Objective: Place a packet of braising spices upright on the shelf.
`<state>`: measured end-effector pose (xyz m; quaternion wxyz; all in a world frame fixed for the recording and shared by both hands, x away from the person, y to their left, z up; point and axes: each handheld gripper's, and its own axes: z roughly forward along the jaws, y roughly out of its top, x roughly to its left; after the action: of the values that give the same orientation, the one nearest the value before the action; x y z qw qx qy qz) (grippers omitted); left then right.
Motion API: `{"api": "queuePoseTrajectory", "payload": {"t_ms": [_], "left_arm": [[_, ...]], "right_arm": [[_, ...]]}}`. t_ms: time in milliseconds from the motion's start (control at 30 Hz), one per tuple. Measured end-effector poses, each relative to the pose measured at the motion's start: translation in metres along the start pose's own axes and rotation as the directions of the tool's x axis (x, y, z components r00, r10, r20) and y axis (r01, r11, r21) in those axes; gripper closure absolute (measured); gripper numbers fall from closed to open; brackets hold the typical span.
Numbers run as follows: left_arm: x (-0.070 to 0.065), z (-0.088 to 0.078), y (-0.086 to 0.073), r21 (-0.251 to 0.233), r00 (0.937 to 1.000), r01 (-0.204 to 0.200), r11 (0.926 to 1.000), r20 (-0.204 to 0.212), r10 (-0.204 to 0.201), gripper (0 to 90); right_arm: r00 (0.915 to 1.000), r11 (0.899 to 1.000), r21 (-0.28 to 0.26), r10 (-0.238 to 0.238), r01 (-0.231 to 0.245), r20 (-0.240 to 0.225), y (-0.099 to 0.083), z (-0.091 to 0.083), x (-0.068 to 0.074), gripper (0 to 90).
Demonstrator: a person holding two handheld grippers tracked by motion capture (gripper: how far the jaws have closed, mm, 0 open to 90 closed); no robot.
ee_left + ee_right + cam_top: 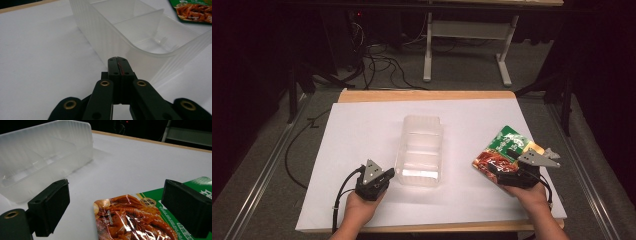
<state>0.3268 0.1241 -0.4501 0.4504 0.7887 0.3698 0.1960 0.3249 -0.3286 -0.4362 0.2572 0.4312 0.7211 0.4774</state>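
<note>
Foil snack pouch (130, 220) lies between the right gripper (117, 210)'s wide jaws; lower squarely, then pinch; left gripper (119, 65) is closed empty beside the clear bin (140, 32).

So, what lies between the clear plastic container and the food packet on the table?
Nothing: in the high view, bare white table cover separates the clear plastic container from the food packet.

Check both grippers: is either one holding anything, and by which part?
Nothing is held. The left gripper is shut on nothing, just short of the clear container. The right gripper stands open over the snack packet, its pads not pressing it.
</note>
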Motion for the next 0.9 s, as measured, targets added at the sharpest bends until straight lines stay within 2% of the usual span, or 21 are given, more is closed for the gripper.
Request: {"api": "queuePoseTrajectory", "payload": {"t_ms": [200, 533, 667, 733, 767, 833, 900], "left_arm": [[-0.003, -0.001, 0.000, -0.007, 0.9999, -0.008, 0.9999, 0.008, 0.008, 90.0], [-0.012, 0.000, -0.001, -0.002, 0.9976, -0.053, 0.9986, 0.044, 0.053, 90.0], [-0.010, -0.002, -0.002, -0.007, 0.9979, -0.051, 0.9987, 0.039, 0.051, 90.0], [-0.007, -0.005, -0.002, -0.018, 0.9990, -0.034, 0.9992, 0.030, 0.035, 89.9], [-0.005, -0.006, -0.003, -0.024, 0.9992, -0.025, 0.9994, 0.029, 0.025, 85.9], [0.000, -0.010, -0.002, -0.052, 0.9998, 0.015, 0.9986, 0.017, -0.014, 80.4], [0.005, -0.015, 0.004, -0.089, 0.9981, 0.062, 0.9941, 0.000, -0.062, 75.6]], "right_arm": [[1.0000, 1.000, 0.006, 0.008, -0.008, 0.003, -0.001, -0.001, 0.000, 9.3], [1.0000, 1.000, 0.007, 0.005, -0.005, 0.007, -0.001, 0.001, 0.000, 11.3], [0.9996, 1.000, 0.007, 0.025, -0.025, 0.016, -0.002, -0.001, -0.003, 13.6], [0.9994, 1.000, 0.006, 0.026, -0.026, 0.023, -0.003, -0.001, -0.006, 14.4], [0.9992, 0.999, 0.009, 0.033, -0.033, 0.024, -0.003, -0.001, -0.007, 14.5], [0.9989, 0.999, 0.009, 0.040, -0.040, 0.024, -0.003, 0.000, -0.009, 14.6], [0.9987, 0.999, 0.008, 0.043, -0.044, 0.025, -0.004, -0.001, -0.009, 14.7]]}}
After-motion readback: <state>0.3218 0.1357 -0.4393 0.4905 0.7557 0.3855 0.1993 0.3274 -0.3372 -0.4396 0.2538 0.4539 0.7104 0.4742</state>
